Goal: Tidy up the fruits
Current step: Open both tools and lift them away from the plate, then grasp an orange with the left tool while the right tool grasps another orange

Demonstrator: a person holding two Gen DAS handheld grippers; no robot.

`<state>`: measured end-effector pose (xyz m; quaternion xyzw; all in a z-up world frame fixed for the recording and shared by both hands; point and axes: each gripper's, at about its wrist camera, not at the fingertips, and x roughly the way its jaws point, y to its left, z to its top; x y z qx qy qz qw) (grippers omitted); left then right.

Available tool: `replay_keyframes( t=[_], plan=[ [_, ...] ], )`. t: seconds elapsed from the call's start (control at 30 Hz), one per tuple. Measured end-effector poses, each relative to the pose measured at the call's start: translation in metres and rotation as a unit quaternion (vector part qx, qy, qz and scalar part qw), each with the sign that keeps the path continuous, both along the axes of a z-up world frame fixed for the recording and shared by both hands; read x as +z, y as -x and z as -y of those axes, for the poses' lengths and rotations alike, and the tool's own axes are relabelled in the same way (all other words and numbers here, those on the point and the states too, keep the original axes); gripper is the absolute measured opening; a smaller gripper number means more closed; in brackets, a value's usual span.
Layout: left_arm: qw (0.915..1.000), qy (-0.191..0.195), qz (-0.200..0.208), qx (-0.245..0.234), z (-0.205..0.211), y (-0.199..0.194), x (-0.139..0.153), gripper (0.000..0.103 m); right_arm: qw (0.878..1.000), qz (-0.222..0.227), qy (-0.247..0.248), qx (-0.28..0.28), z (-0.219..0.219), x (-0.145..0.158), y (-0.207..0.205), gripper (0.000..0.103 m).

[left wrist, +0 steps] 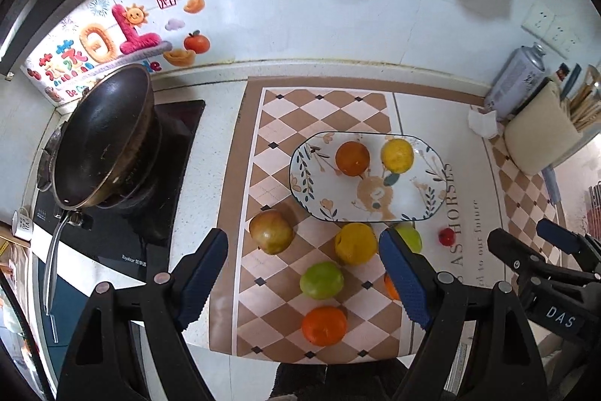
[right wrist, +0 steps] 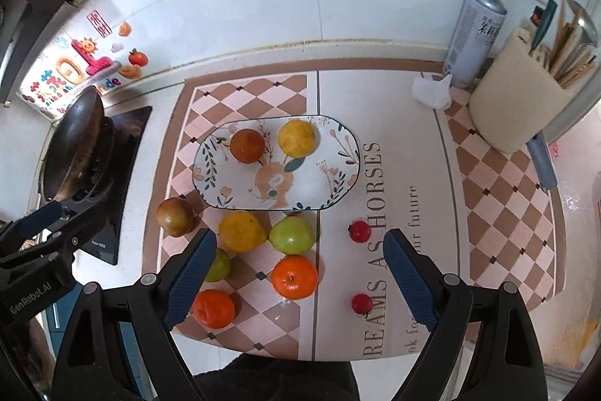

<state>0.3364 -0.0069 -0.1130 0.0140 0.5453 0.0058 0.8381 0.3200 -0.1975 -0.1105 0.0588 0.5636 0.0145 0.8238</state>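
A patterned oval plate (left wrist: pixel 420 198) (right wrist: pixel 323 175) on the checkered mat holds a dark orange fruit (left wrist: pixel 352 158) (right wrist: pixel 247 145) and a yellow fruit (left wrist: pixel 397 155) (right wrist: pixel 296 137). In front of it lie a brownish fruit (left wrist: pixel 271 231) (right wrist: pixel 175 217), a yellow fruit (left wrist: pixel 355 243) (right wrist: pixel 240 230), two green fruits (left wrist: pixel 321 280) (right wrist: pixel 291 235), two oranges (left wrist: pixel 324 325) (right wrist: pixel 294 277) and two small red fruits (right wrist: pixel 360 231). My left gripper (left wrist: pixel 304 279) is open and empty above the loose fruits. My right gripper (right wrist: pixel 296 279) is open and empty above them too.
A black wok (left wrist: pixel 101 138) sits on a stove at the left. A spray can (right wrist: pixel 474 32), a crumpled tissue (right wrist: pixel 432 91) and a cream utensil holder (right wrist: pixel 514 100) stand at the back right. The counter's front edge is close below the mat.
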Motion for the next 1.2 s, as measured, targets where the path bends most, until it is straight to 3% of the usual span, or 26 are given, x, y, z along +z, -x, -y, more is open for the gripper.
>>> replay_keyframes(
  t=[0.2,0.3,0.33,0.4,0.5,0.63,0.77,0.87,0.97,1.03,1.1,1.2],
  plan=[
    [0.9999,0.014,0.004,-0.004,-0.001,0.017,0.008,0.082,1.000,0.018,-0.011,-0.001,-0.002,0.018,0.017,0.092],
    [0.9997,0.022,0.004,0.000,-0.003,0.019,0.006,0.082,1.000,0.013,-0.022,-0.002,-0.002,0.014,0.019,0.092],
    [0.9998,0.021,0.004,0.000,-0.003,0.018,0.004,0.082,1.000,0.002,-0.027,-0.003,-0.001,0.007,0.019,0.092],
    [0.9998,0.014,-0.010,0.000,-0.005,0.016,-0.006,0.099,0.999,-0.016,-0.038,-0.003,0.001,-0.008,0.016,0.092],
    [0.9992,0.012,-0.037,0.006,-0.010,0.014,-0.029,0.100,0.997,-0.054,-0.047,-0.003,0.004,-0.042,0.015,0.092],
    [0.9945,0.016,-0.102,0.013,-0.017,0.016,-0.078,0.100,0.992,-0.110,-0.061,-0.006,0.007,-0.098,0.009,0.092],
    [0.9820,0.032,-0.185,0.018,-0.019,0.025,-0.137,0.100,0.985,-0.156,-0.068,-0.010,0.007,-0.151,0.004,0.092],
    [0.9741,0.036,-0.222,0.021,-0.018,0.032,-0.165,0.100,0.982,-0.178,-0.069,-0.005,0.003,-0.180,0.000,0.092],
    [0.9667,0.044,-0.251,0.024,-0.016,0.038,-0.188,0.100,0.977,-0.201,-0.066,0.004,-0.004,-0.206,-0.004,0.085],
    [0.9635,0.047,-0.262,0.025,-0.015,0.040,-0.197,0.100,0.975,-0.213,-0.066,0.009,-0.008,-0.219,-0.006,0.070],
    [0.9608,0.053,-0.271,0.026,-0.013,0.042,-0.204,0.100,0.972,-0.217,-0.091,0.016,-0.009,-0.227,-0.006,0.065],
    [0.9570,0.060,-0.283,0.022,-0.008,0.046,-0.212,0.100,0.973,-0.216,-0.064,0.039,-0.014,-0.222,0.001,0.065]
  ],
)
